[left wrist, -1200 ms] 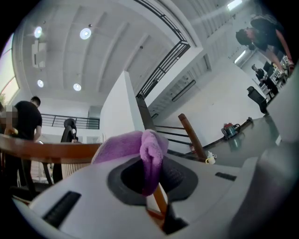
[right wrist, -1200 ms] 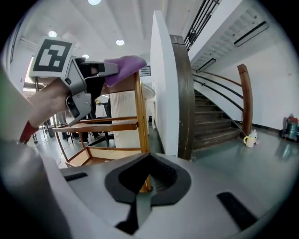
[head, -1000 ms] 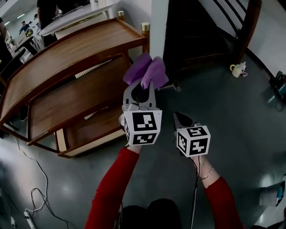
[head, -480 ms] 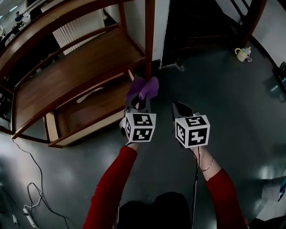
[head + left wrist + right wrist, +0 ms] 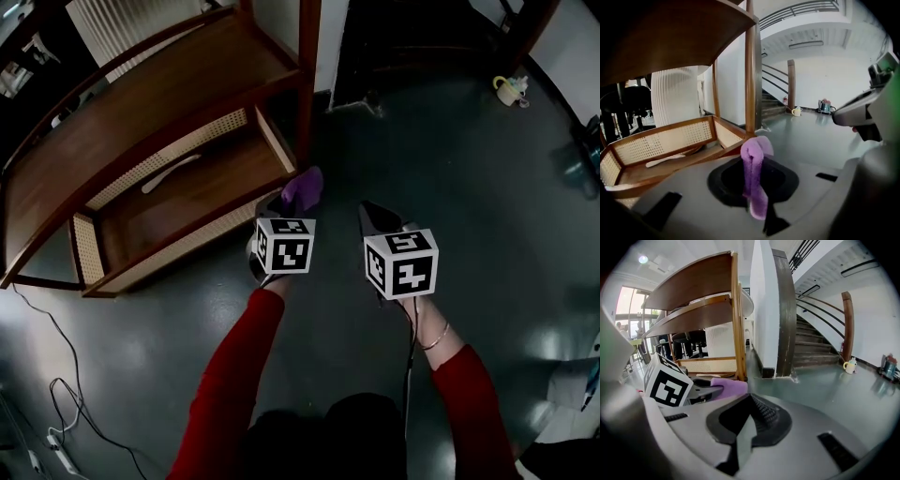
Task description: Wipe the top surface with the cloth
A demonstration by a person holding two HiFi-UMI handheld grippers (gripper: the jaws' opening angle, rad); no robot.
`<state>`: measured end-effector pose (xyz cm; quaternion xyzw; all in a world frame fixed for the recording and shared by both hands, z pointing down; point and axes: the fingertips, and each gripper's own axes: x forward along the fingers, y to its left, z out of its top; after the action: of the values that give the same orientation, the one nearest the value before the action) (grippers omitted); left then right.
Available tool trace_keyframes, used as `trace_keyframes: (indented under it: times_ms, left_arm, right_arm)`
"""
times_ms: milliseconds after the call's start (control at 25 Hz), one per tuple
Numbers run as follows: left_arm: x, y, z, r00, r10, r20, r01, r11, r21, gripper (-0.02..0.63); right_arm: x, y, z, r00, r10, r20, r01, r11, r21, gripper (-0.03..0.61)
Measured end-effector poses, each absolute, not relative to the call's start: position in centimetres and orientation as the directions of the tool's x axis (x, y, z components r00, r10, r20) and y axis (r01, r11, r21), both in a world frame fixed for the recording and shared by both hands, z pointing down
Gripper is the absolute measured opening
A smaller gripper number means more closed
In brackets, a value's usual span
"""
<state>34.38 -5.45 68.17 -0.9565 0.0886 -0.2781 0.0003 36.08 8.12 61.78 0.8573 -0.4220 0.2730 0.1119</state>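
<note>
Purple cloth [image 5: 305, 186] sits pinched in our left gripper [image 5: 296, 201], whose fingers are closed tight on its folded middle, so that a loop of it stands up past the fingertips. We hold it low over the grey floor [image 5: 487, 206], near the corner post of the wooden shelf unit [image 5: 159, 103] and about level with the lowest shelf [image 5: 197, 202], with the upper shelves above it. A pale, spoon-like thing [image 5: 169, 175] lies on that lowest shelf. Our right gripper [image 5: 373, 217] hangs just beside the left, its fingers pressed together on nothing. A mug [image 5: 509, 89] stands well apart, by the stairs.
</note>
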Motion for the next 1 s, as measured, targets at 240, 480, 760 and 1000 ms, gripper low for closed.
trace_keyframes:
  times_ms: [240,480,760,1000]
  left_arm:
    - [33.9,-5.5,68.9,0.823,-0.165,0.544,-0.171,-0.984,-0.040,0.052]
    - [32.4,-4.2,67.3,0.879,-0.076,0.471,-0.093,-0.996,0.014,0.052]
    - [26.0,-2.5,53.8,0.941,-0.018,0.339,-0.044,-0.997,0.071,0.052]
    - [20.3,-2.3,37.4,0.961,-0.047,0.272,-0.062,-0.997,0.046,0.052]
  right_arm:
    - [35.9,8.2,62.5,0.486,-0.661,0.572,-0.787,-0.615,-0.042,0.011]
    - [34.9,7.5,63.2,0.460,-0.682,0.568,-0.789,-0.607,-0.090,0.011]
    - [31.1,7.1,53.1,0.418,-0.764,0.491,-0.769,-0.586,-0.256,0.011]
    - [27.9,7.6,36.6,0.422,-0.809,0.409,-0.787,-0.551,-0.277,0.011]
